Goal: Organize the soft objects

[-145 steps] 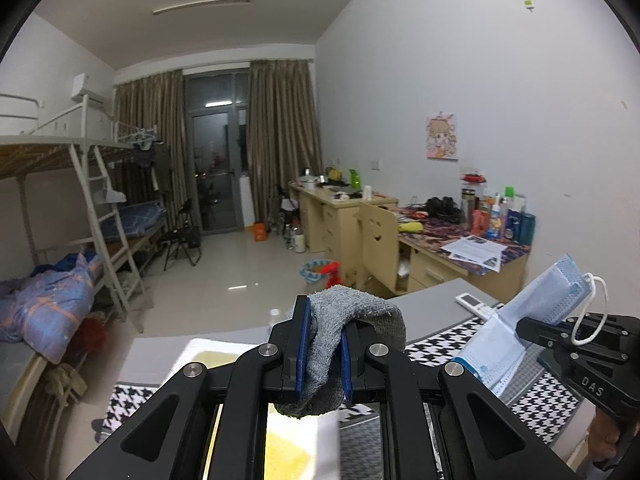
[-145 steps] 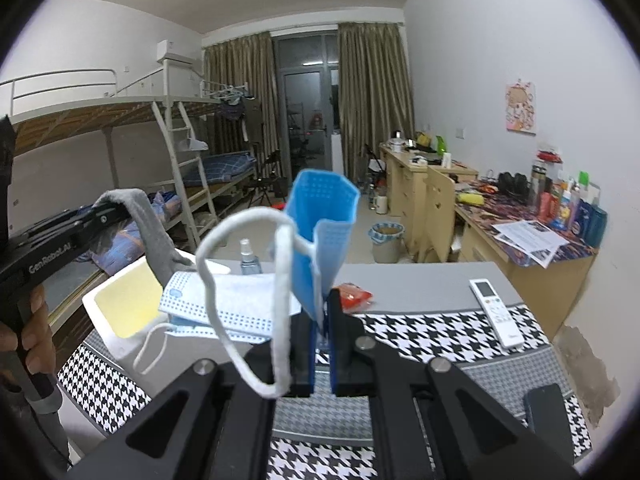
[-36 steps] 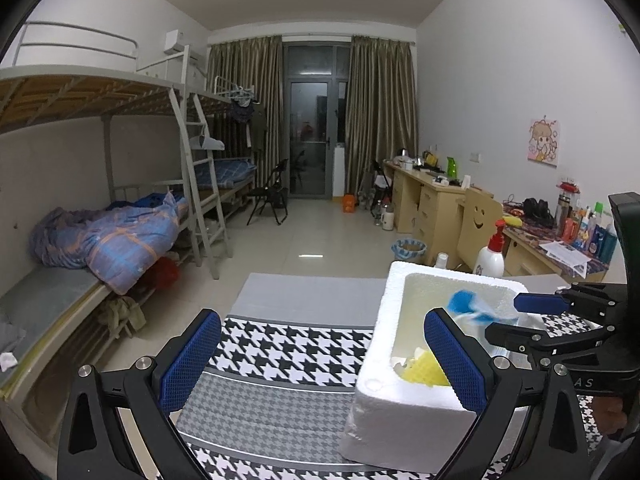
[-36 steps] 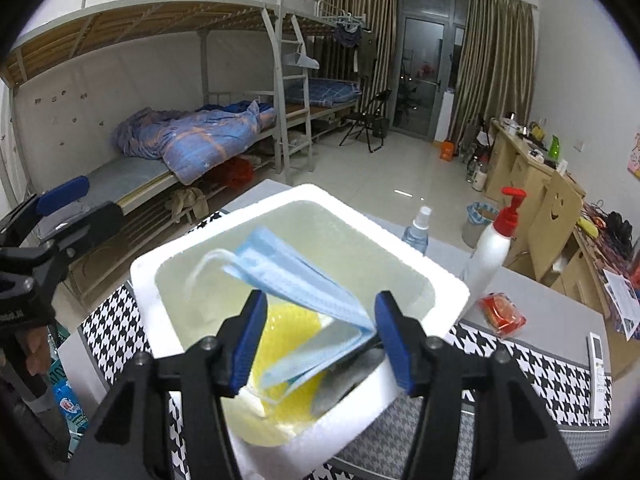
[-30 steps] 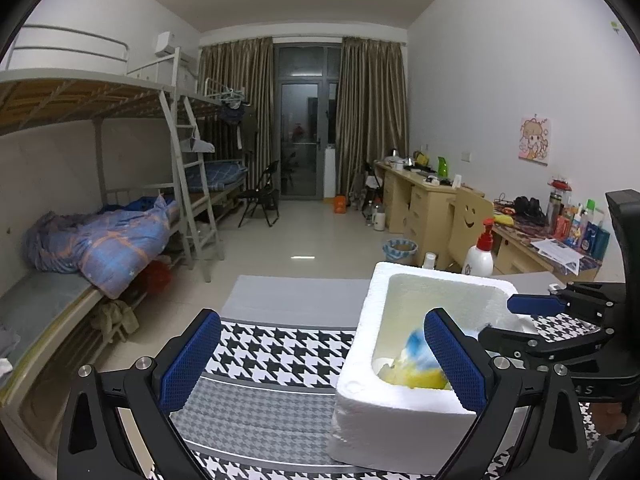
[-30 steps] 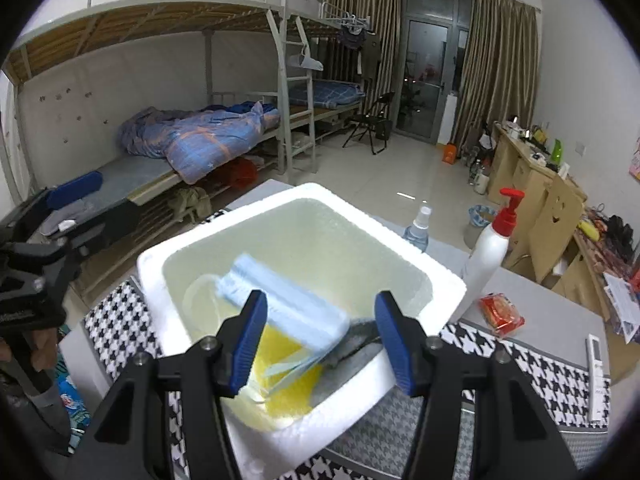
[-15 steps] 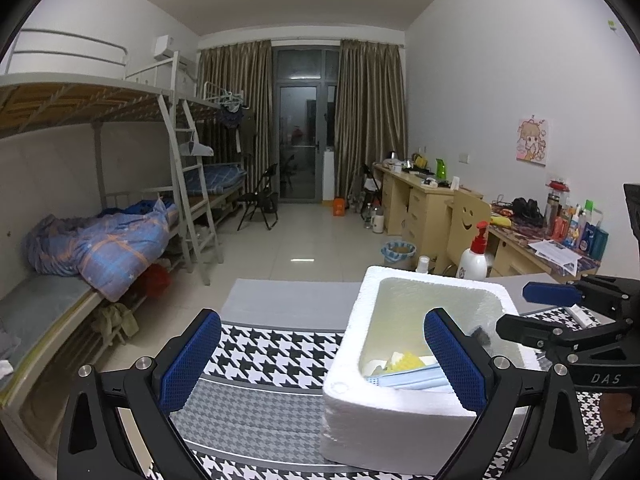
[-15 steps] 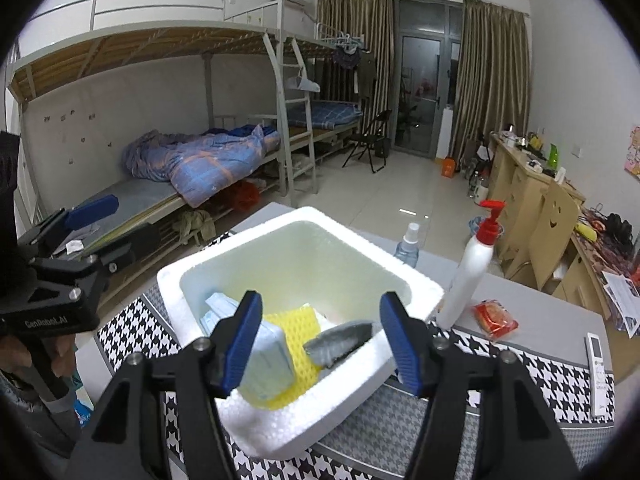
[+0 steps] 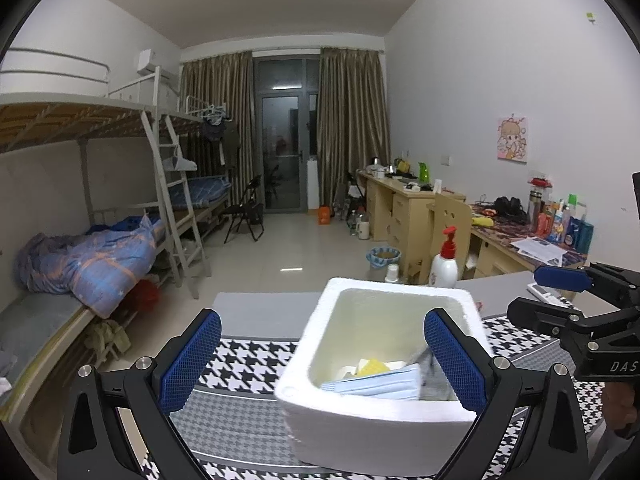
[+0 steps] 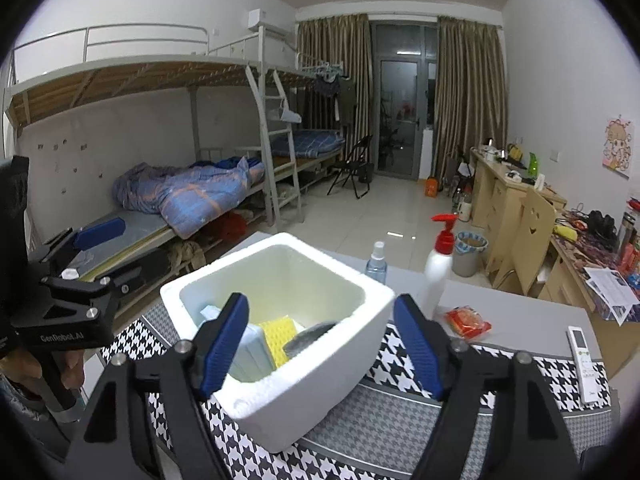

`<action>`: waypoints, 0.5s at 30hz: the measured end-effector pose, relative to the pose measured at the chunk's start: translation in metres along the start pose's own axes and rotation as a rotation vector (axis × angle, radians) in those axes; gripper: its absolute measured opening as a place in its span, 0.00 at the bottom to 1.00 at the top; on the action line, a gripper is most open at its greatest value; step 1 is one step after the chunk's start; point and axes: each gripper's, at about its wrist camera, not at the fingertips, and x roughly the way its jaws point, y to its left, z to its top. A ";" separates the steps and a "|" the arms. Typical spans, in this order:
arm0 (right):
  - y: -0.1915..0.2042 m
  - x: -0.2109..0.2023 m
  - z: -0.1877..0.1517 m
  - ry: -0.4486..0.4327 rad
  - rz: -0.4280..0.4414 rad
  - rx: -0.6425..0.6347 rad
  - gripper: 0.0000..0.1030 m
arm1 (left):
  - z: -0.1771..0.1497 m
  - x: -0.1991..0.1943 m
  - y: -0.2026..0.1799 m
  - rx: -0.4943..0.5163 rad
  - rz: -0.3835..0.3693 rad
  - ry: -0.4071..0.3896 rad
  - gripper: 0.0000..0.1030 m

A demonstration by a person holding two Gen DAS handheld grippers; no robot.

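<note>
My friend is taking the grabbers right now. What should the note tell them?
Left gripper: open, holding nothing.
Right gripper: jaws opening, nothing between them.
Foam box sits on the houndstooth mat. Inside: blue face mask, yellow sponge, grey cloth.
Done: those three soft things are in the box.
Left: no other soft thing shows on the table; look around before stopping. The pump bottle, red packet and remote lie outside the box.

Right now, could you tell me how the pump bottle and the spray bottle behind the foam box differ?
The pump bottle is white with a red pump; the spray bottle is clear bluish with a pale cap. The pump bottle stands taller and wider than the spray bottle. Both stand upright on the table beyond the foam box.
</note>
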 end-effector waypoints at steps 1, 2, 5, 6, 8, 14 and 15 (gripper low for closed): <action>-0.002 -0.004 0.000 -0.009 -0.005 0.006 0.79 | 0.001 -0.001 -0.003 0.004 -0.006 -0.004 0.99; -0.003 -0.006 0.000 -0.016 -0.007 0.010 0.80 | 0.002 -0.002 -0.004 0.009 -0.010 -0.007 0.99; -0.007 -0.015 -0.001 -0.040 -0.021 0.024 0.84 | 0.004 -0.005 -0.013 0.019 -0.021 -0.016 0.99; -0.009 -0.018 -0.004 -0.048 -0.025 0.029 0.86 | 0.005 -0.006 -0.015 0.021 -0.024 -0.018 0.99; -0.012 -0.023 -0.006 -0.063 -0.040 0.041 0.88 | 0.005 -0.008 -0.021 0.023 -0.030 -0.024 0.99; -0.019 -0.038 -0.011 -0.117 -0.097 0.070 0.94 | 0.004 -0.011 -0.034 0.021 -0.044 -0.025 0.99; -0.020 -0.040 -0.012 -0.123 -0.105 0.072 0.94 | 0.004 -0.011 -0.035 0.022 -0.048 -0.025 0.99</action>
